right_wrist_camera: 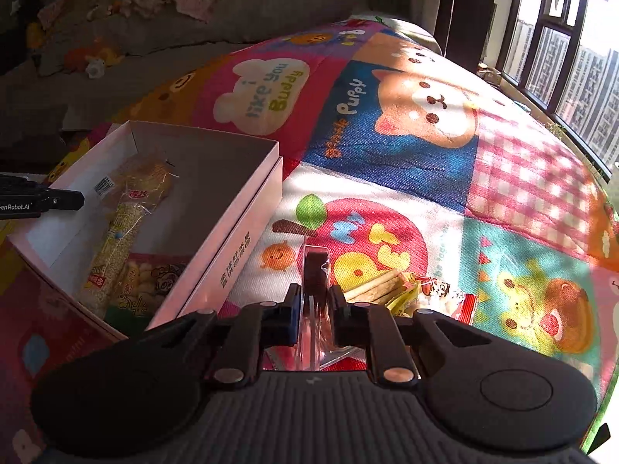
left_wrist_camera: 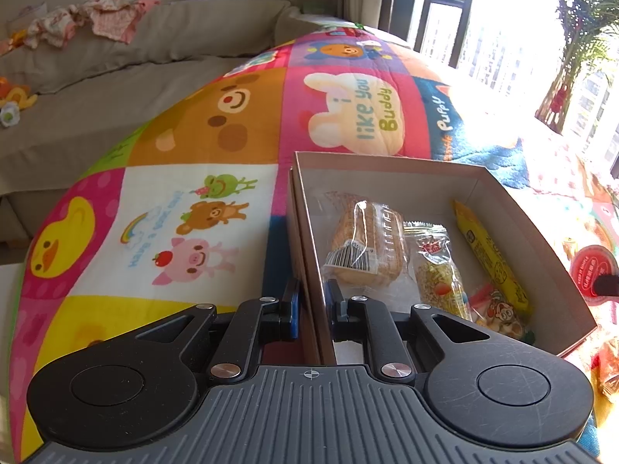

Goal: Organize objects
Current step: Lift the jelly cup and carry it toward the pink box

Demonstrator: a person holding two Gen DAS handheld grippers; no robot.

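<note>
An open cardboard box (left_wrist_camera: 390,162) sits on a colourful cartoon quilt (left_wrist_camera: 193,147). It holds a wrapped cake (left_wrist_camera: 367,243), a cereal bar (left_wrist_camera: 439,270), a yellow stick snack (left_wrist_camera: 491,255) and a small cartoon packet (left_wrist_camera: 503,315). My left gripper (left_wrist_camera: 311,301) is shut on the box's near left wall. The box also shows in the right wrist view (right_wrist_camera: 236,228). My right gripper (right_wrist_camera: 315,301) is shut on a clear-wrapped dark snack (right_wrist_camera: 316,270), held edge-on above the quilt just right of the box.
Loose snack packets (right_wrist_camera: 406,294) lie on the quilt beyond my right gripper. A red round lid (left_wrist_camera: 594,270) lies right of the box. A grey sofa (left_wrist_camera: 135,62) with clothes and toys stands behind. Windows are at the right.
</note>
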